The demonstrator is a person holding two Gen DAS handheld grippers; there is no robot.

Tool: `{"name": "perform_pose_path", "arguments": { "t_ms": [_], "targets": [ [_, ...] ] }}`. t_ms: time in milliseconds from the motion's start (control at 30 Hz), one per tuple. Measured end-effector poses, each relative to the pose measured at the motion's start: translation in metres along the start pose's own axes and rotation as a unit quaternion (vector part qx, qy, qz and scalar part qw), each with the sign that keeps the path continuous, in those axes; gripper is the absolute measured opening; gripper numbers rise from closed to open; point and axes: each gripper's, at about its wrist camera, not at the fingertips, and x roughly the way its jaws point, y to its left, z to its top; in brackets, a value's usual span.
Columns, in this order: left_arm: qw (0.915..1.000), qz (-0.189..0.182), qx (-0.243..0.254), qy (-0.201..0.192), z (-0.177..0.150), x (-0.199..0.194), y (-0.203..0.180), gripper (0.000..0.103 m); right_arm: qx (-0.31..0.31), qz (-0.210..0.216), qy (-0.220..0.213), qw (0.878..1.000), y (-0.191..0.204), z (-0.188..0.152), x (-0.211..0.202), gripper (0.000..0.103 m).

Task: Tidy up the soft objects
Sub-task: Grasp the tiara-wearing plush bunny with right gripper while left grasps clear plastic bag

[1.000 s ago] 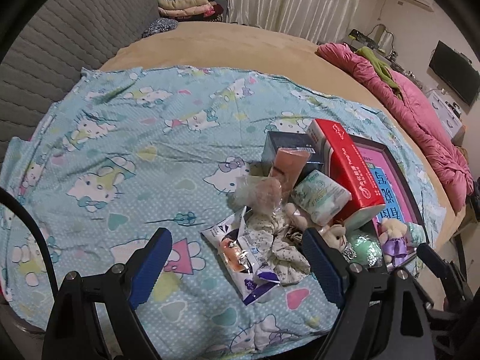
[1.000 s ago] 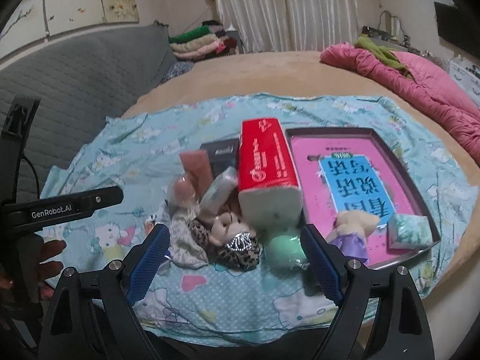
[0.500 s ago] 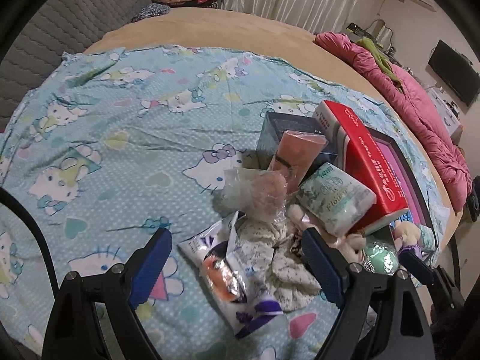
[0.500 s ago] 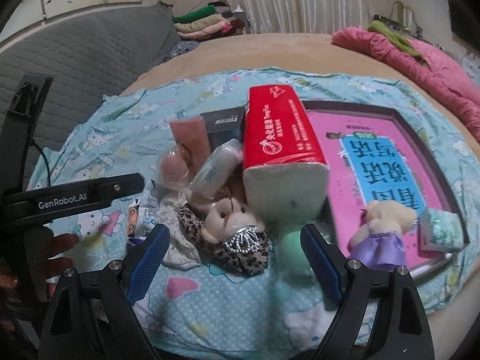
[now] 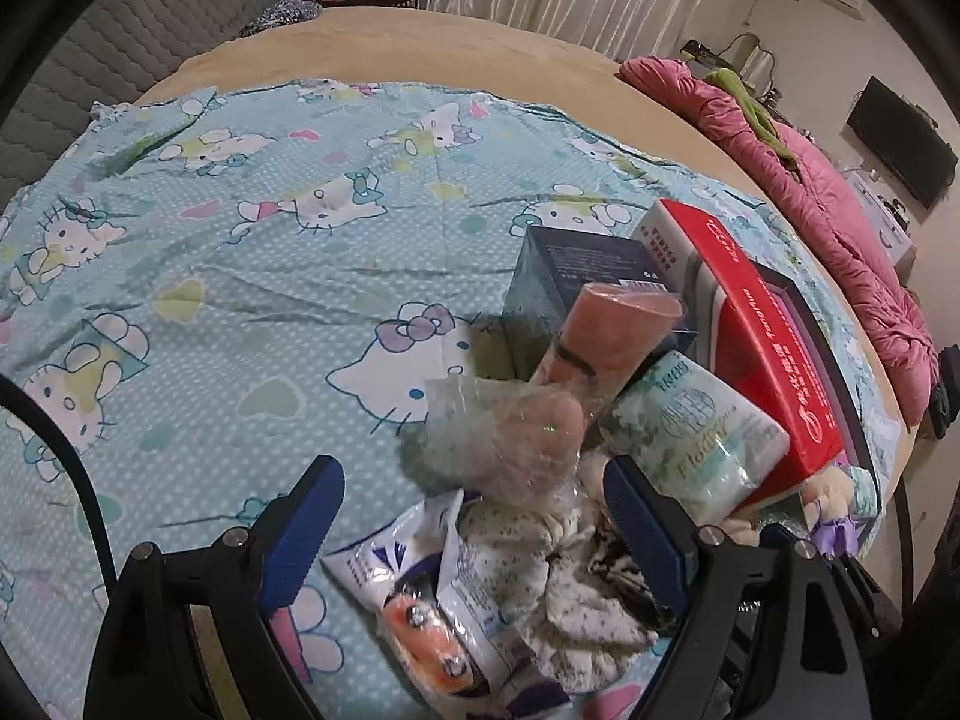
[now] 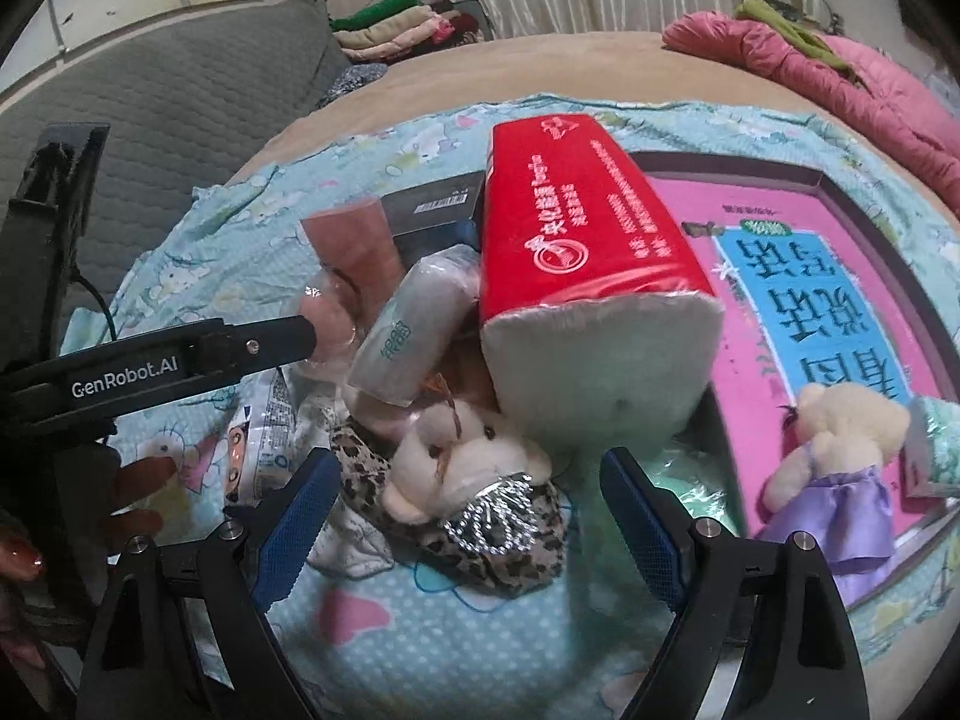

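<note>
A heap of things lies on the cartoon-cat sheet (image 5: 252, 276). My left gripper (image 5: 471, 531) hangs open just above its near side, over a clear bag with a pink lump (image 5: 516, 438), a white snack packet (image 5: 414, 594) and a dotted cloth (image 5: 564, 576). My right gripper (image 6: 468, 528) is open too, with a cream plush in a leopard dress (image 6: 474, 480) lying between its fingers, untouched. Behind the plush stands a red tissue pack (image 6: 588, 252), with a small tissue pack (image 6: 420, 324) leaning to its left. One of the left gripper's fingers (image 6: 276, 345) reaches in from the left.
A dark tray with a pink book (image 6: 840, 276) lies right of the heap and holds a plush in a purple dress (image 6: 840, 468). A pink tube (image 5: 606, 336) and dark box (image 5: 576, 276) sit behind. A pink quilt (image 5: 840, 222) lines the bed's far right edge.
Both grippers have come down and forward toward the heap, which now looks larger in both views. The jaws stay wide, and nothing in the heap has moved.
</note>
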Motion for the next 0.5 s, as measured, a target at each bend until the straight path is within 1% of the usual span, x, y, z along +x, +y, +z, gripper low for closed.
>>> {"name": "perform_pose_path", "arguments": {
  "t_ms": [67,133,167,233,300,500],
  "targets": [
    [1.0000,-0.002,0.000,0.001,0.002,0.004,0.000,0.088,0.000,-0.001,-0.001,1.000,0.001,0.000,0.002,0.086],
    [1.0000,-0.002,0.002,0.003,0.004,0.009,-0.001,0.088,0.003,-0.001,0.002,1.000,0.002,0.001,0.007,0.077],
    [1.0000,-0.001,0.002,0.005,0.004,0.010,-0.001,0.088,0.003,-0.001,0.005,1.000,0.002,0.001,0.008,0.076],
    [1.0000,-0.002,0.003,0.007,0.005,0.014,-0.001,0.088,0.000,-0.005,0.011,1.000,0.002,0.000,0.013,0.066],
    [1.0000,0.000,0.005,0.009,0.006,0.018,-0.002,0.088,-0.007,-0.007,0.008,1.000,0.003,0.000,0.013,0.060],
    [0.9999,-0.008,0.004,0.009,0.007,0.025,-0.003,0.088,-0.020,0.008,-0.001,1.000,0.003,-0.002,0.007,0.049]
  ]
}}
